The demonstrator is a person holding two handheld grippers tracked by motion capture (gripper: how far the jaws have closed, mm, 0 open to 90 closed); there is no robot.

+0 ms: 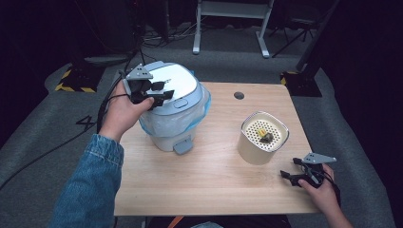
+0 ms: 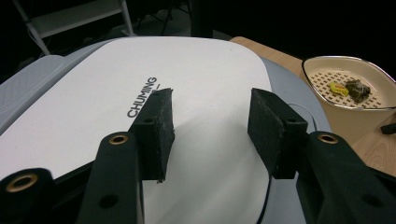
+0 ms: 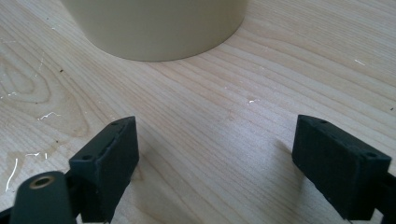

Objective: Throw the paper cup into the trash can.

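The pedal bin [image 1: 173, 107] stands at the surface's [image 1: 214, 185] far left, white lid [image 2: 187, 84] shut, blue liner bunched under its rim. Your left tool [image 1: 159, 92] hovers over that lid, jaws parted and empty; press squarely on it. Your right tool [image 1: 291, 176] rests open beside the cream strainer canister [image 1: 262, 137].

The left claw [image 2: 210, 128] hung just above the white lid [image 2: 140, 84] of a bin, its two black jaws apart with nothing but the lid's flat surface between them. The word CHUMING [image 2: 141, 98] was printed on the lid beside the left jaw. Beyond the lid's far edge lay the wooden tabletop [image 2: 373, 149], and on it a cream container [image 2: 348, 88] whose perforated top carried a yellow scrap [image 2: 337, 88] and a dark lump [image 2: 358, 89].
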